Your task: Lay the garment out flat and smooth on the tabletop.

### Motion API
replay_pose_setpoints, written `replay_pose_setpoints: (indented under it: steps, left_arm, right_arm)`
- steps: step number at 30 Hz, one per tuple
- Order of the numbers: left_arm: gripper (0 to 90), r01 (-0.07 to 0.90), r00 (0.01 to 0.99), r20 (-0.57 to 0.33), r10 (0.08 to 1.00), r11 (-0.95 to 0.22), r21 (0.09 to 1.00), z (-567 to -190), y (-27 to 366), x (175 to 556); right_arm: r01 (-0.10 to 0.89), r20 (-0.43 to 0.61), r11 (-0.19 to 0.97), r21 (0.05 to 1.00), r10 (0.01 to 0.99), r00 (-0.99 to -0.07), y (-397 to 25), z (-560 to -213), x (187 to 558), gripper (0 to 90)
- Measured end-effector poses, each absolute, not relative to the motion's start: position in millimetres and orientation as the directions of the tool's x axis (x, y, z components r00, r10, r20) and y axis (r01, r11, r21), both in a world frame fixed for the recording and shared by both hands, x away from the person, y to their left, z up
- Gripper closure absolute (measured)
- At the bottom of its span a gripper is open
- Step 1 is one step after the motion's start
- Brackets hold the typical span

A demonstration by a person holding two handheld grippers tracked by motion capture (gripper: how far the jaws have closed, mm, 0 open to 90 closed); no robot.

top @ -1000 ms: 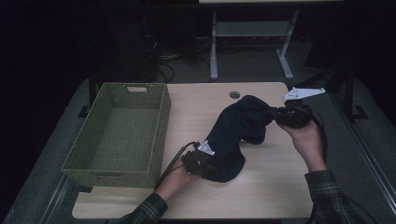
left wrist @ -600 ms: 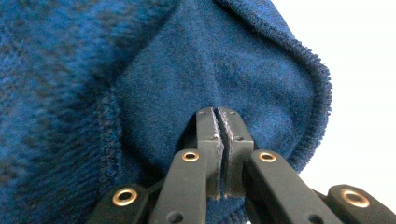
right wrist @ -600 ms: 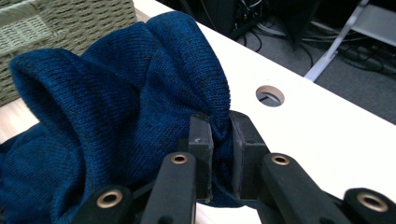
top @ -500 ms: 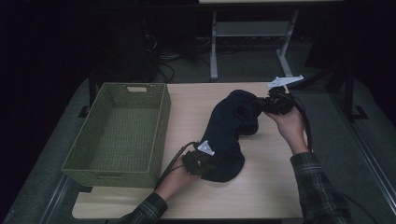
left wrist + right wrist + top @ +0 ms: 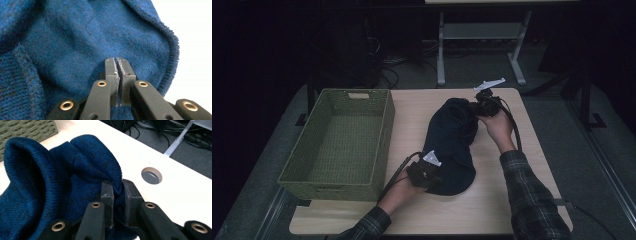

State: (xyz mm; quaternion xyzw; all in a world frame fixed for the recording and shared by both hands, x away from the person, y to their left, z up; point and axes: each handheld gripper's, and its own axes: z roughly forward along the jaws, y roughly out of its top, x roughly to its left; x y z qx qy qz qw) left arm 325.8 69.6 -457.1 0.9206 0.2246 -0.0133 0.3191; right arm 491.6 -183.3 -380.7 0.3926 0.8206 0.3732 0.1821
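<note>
A dark blue knitted garment (image 5: 453,145) lies stretched along the middle of the wooden table (image 5: 522,205). My left gripper (image 5: 428,175) is shut on its near end; in the left gripper view the jaws (image 5: 117,62) pinch the blue knit (image 5: 62,50) tight. My right gripper (image 5: 479,106) is shut on the far end near the table's back edge. In the right gripper view a fold of the blue garment (image 5: 45,182) is bunched between the jaws (image 5: 117,187).
A green woven basket (image 5: 372,165) stands empty on the left side of the table. A round cable hole (image 5: 151,175) sits in the tabletop just beyond the right gripper. Cables and a white desk frame (image 5: 441,50) lie on the floor behind.
My right gripper has carried the far end of the garment away from me and to the left, drawing the cloth out longer. The left gripper has stayed in place.
</note>
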Motion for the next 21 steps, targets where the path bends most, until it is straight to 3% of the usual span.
replay_pose_setpoints:
  steps: [7, 10, 12, 17, 21]
  left_arm:
    - [87.2, 0.425, 0.898, -0.172, 0.406, -0.695, 0.58, -457, 70, 326]
    - [87.2, 0.423, 0.899, -0.172, 0.402, -0.698, 0.578, -457, 70, 327]
    - [87.2, 0.428, 0.897, -0.181, 0.403, -0.692, 0.581, -457, 71, 327]
    - [87.2, 0.428, 0.897, -0.182, 0.402, -0.692, 0.581, -457, 71, 327]
    - [87.3, 0.433, 0.895, -0.188, 0.405, -0.686, 0.584, -458, 71, 327]
  right_arm:
    - [0.543, 0.012, 0.411, 0.733, 0.789, -0.614, -174, -393, 504, 77.3]
    - [0.555, 0.041, 0.39, 0.734, 0.791, -0.61, -176, -396, 504, 57.6]
    - [0.557, 0.051, 0.376, 0.741, 0.795, -0.605, -177, -394, 503, 53.7]
    - [0.548, 0.062, 0.366, 0.752, 0.789, -0.611, -185, -383, 495, 53.6]
    - [0.52, 0.061, 0.361, 0.774, 0.776, -0.628, -194, -376, 480, 61.7]
